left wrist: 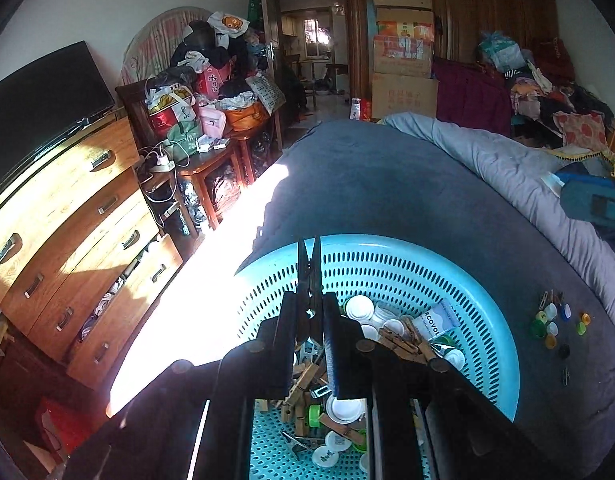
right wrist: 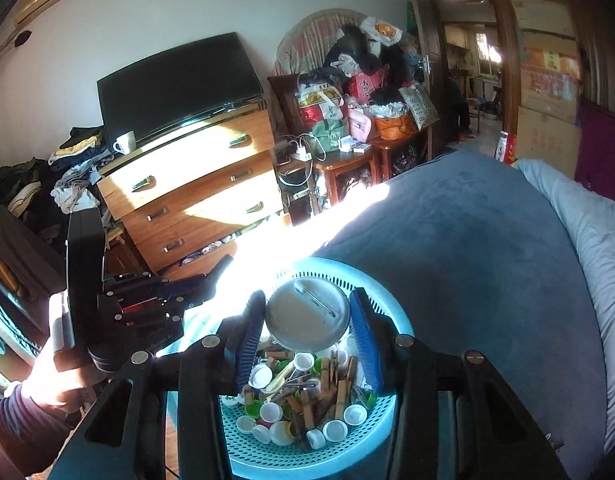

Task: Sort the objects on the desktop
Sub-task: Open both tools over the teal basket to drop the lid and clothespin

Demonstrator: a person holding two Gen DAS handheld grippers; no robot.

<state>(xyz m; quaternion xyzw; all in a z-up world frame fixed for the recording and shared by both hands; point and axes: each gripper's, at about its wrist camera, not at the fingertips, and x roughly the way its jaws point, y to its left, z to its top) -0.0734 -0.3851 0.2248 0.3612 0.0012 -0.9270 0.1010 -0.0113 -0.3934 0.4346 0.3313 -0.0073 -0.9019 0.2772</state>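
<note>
The blue perforated basket [right wrist: 303,446] sat on the dark blue bedcover [left wrist: 387,184], near the bed edge facing the wooden chest of drawers [right wrist: 195,196]; both hand-held grippers were poised over it. It held a loose heap of bottle caps [right wrist: 267,412] and wooden clothespins [right wrist: 331,384].

Risks, by judgement. The basket lay close to the bed edge, so a downward knock from either tool could have tipped it and spilled the heap to the floor. The round metal pin badge [right wrist: 307,314] was gripped only across its rim, above the far side of the basket; a smooth disc held this way could have slipped and dropped back in. The dark clothespin [left wrist: 309,280] stood far out beyond the fingers over the basket's far rim, and could have pivoted on any contact.

Pose. The right hand-held gripper [right wrist: 307,320] was spread about as wide as the badge, clamping it between its blue pads [right wrist: 363,340]. The left hand-held gripper [left wrist: 309,324] was narrow, pinching the clothespin's lower half and pointing it upright.

A small sorted group of coloured caps [left wrist: 555,320] lay on the bedcover, right of the basket.
</note>
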